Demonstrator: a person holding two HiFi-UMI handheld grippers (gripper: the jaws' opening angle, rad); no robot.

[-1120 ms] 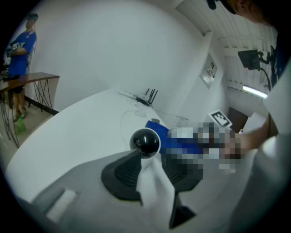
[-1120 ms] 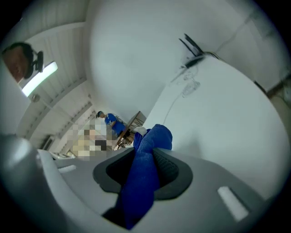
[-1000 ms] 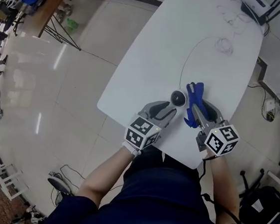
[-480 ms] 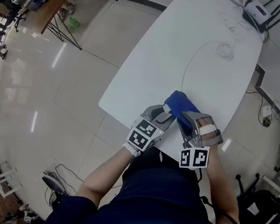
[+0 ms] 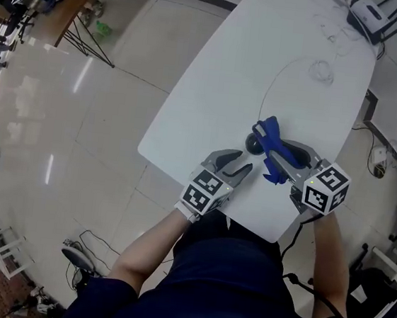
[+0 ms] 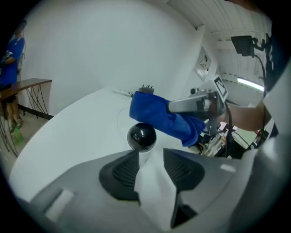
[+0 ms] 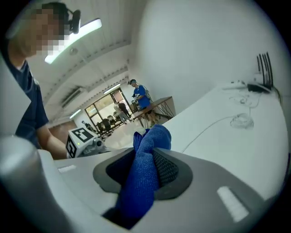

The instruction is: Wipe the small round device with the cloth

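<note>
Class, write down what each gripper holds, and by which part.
Right gripper: cloth, pinched at a bunched fold. Left gripper: nothing; its fingers have just been opening, the device beyond them.

Colour-wise: the cloth (image 5: 271, 145) is bright blue, the small round device (image 6: 142, 135) is glossy black on a white base, the table (image 5: 267, 56) is plain white, and the left gripper (image 6: 151, 152) and right gripper (image 7: 145, 157) are grey with black ribbed pads and black-and-white checker cubes.
</note>
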